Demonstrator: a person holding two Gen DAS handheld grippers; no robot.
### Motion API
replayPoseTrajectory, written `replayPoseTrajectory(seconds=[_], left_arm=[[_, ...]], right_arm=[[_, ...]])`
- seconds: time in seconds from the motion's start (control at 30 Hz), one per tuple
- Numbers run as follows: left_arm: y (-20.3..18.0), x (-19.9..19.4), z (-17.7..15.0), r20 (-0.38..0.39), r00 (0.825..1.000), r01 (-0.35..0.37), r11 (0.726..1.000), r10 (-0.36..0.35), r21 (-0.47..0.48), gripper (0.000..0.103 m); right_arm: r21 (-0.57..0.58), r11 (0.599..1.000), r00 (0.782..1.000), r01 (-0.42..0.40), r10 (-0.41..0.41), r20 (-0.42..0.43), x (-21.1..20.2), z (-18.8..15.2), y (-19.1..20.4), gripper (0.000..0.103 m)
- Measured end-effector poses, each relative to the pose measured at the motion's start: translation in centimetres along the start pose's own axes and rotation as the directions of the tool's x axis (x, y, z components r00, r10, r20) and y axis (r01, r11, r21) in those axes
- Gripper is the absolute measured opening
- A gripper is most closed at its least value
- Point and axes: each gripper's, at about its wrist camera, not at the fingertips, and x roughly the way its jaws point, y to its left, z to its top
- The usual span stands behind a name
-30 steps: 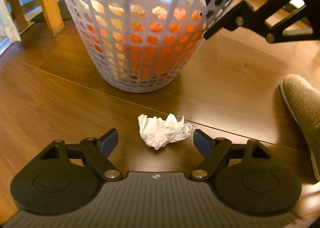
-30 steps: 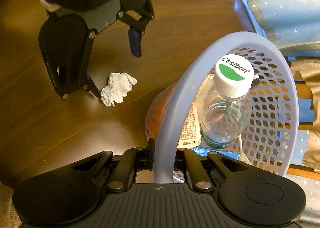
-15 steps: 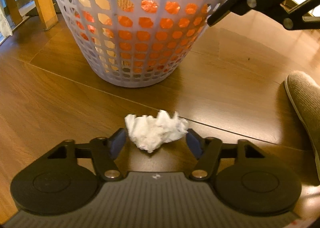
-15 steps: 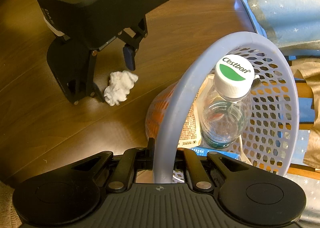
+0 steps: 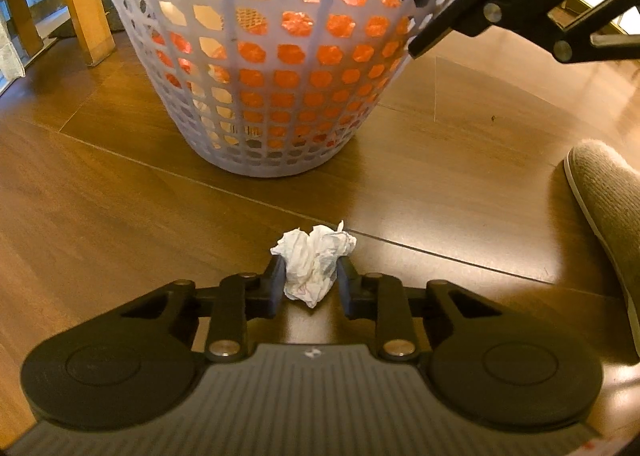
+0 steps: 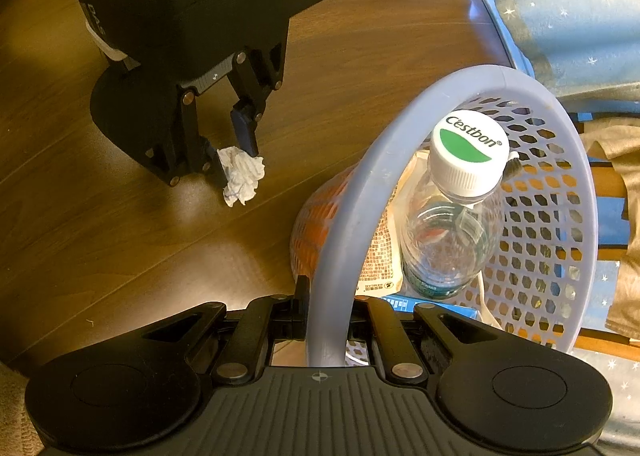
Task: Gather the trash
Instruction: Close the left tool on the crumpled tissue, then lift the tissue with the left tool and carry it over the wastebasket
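Note:
A crumpled white tissue (image 5: 313, 262) is pinched between the two blue-padded fingers of my left gripper (image 5: 311, 276), just above the wooden floor. From the right wrist view the same tissue (image 6: 241, 174) hangs in the left gripper (image 6: 236, 154). My right gripper (image 6: 326, 320) is shut on the rim of the white mesh basket (image 6: 348, 224). The basket (image 5: 272, 68) stands on the floor ahead of the tissue and holds a clear bottle with a white cap (image 6: 460, 216), orange wrapping and paper.
A grey slipper (image 5: 604, 208) lies on the floor to the right. A wooden furniture leg (image 5: 82, 4) stands behind the basket at left. Blue starred fabric (image 6: 560, 4) lies beyond the basket. The right gripper's black linkage (image 5: 512, 12) reaches to the basket rim.
The left gripper's fingers closed from wide open onto the tissue and gripped it. The right gripper stayed on the basket rim.

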Motion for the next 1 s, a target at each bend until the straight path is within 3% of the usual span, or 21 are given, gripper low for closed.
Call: replayPoseTrajectory(seconds=[0.6,1.0], left_arm=[[2.7,-3.8,-1.3,0.005,0.999,-0.037,0.999,0.038,-0.037,0.022],[5.1,-10.2,-1.3,0.031,0.994,-0.104,0.991,0.107,-0.085,0.022]], right_arm=[[-0.002,1.000,1.000,0.000,0.000,-0.001,-0.4,-0.3,0.7,0.004],[-0.010,1.000,1.000,0.002,-0.002,-0.002,-0.3,-0.5,0.9,0.004]])
